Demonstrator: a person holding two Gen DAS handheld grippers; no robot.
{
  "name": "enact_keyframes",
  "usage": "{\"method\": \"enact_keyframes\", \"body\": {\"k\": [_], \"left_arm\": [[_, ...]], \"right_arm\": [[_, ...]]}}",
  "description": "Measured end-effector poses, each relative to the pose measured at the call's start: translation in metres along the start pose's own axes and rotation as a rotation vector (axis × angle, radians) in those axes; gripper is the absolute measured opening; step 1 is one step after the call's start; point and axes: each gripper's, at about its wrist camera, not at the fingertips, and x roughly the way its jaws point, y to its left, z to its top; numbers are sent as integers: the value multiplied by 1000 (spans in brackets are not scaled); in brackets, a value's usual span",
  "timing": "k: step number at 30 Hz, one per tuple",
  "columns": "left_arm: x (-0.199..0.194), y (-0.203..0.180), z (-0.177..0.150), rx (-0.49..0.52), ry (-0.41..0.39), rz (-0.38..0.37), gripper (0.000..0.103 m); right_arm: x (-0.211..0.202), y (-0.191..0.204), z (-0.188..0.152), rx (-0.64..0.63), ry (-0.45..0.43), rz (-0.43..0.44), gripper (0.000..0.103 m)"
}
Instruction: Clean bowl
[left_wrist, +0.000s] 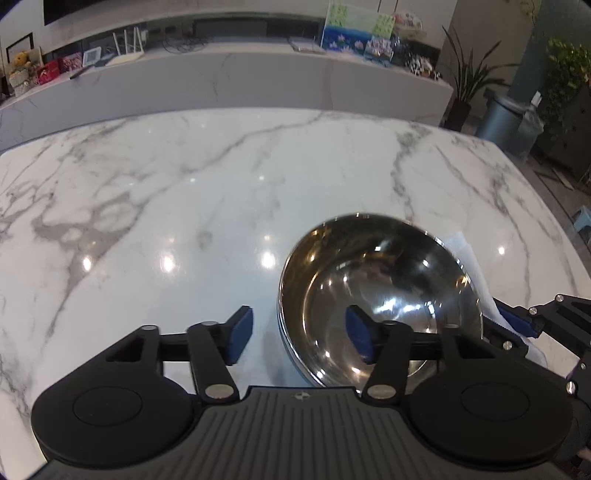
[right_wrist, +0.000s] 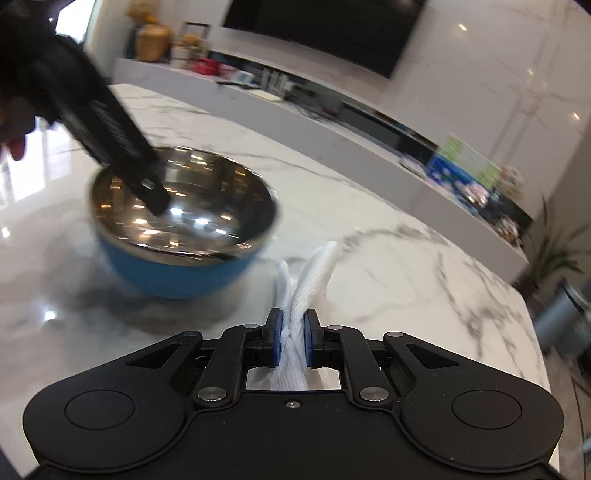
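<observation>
A steel bowl (left_wrist: 384, 280) with a blue outside (right_wrist: 173, 273) stands on the white marble table (left_wrist: 184, 192). My left gripper (left_wrist: 301, 332) is open and straddles the bowl's near rim: one blue pad is inside the bowl, the other outside on the left. In the right wrist view one of its fingers (right_wrist: 125, 144) reaches down into the bowl. My right gripper (right_wrist: 293, 328) is shut on a bunched white cloth (right_wrist: 314, 273), just to the right of the bowl and apart from it. The cloth (left_wrist: 467, 258) also shows beside the bowl's right rim in the left wrist view.
Bare marble stretches left of and beyond the bowl. Behind the table's far edge runs a low marble console (left_wrist: 229, 81) with boxes, pictures and a router. A potted plant (left_wrist: 465, 85) and a grey bin (left_wrist: 502, 118) stand on the floor at the far right.
</observation>
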Motion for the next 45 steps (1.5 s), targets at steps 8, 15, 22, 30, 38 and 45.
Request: {"method": "enact_keyframes", "body": {"k": [8, 15, 22, 30, 38, 45], "left_arm": [[-7, 3, -4, -24, -31, -13, 74], [-24, 14, -6, -58, -72, -26, 81], [-44, 9, -11, -50, -94, -18, 83], [-52, -1, -24, -44, -95, -23, 83], [-44, -4, -59, -64, -72, 38, 102], [-48, -6, -75, -66, -108, 68, 102]], "right_arm": [[7, -4, -6, 64, 61, 2, 11], [-8, -12, -6, 189, 59, -1, 32], [-40, -29, -6, 381, 40, 18, 57], [-70, -30, -19, 540, 9, 66, 71], [-81, -2, -27, 551, 41, 72, 72], [-90, 8, -27, 552, 23, 59, 72]]}}
